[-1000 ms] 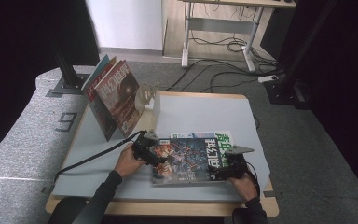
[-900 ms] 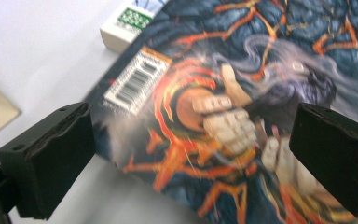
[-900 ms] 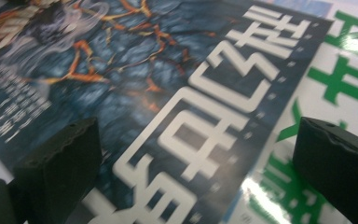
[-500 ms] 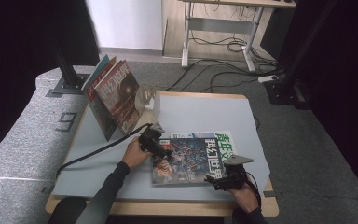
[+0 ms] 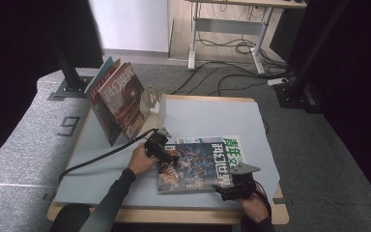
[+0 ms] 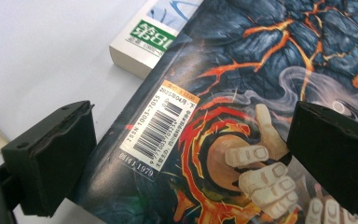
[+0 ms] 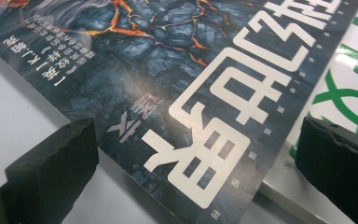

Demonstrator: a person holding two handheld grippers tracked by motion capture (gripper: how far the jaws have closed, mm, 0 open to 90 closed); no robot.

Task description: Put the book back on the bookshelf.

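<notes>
Both grippers spread wide, left gripper [image 5: 166, 155] & right gripper [image 5: 227, 189] over the dark magazine [image 5: 196, 162] lying near-right on the table [image 5: 101, 164], atop a green-white magazine [image 5: 234, 147]; a shallow pinch may lift just the cover, or drag both.

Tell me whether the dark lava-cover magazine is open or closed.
Closed: the dark magazine lies flat, cover up, on a green-and-white magazine.

dark magazine [image 6: 242, 93]: glossy printed paper, smooth
barcode label [image 6: 161, 126]: matt paper
jaw pads: matt black rubbery foam, rough-edged
table [image 5: 212, 113]: smooth matt grey top
</notes>
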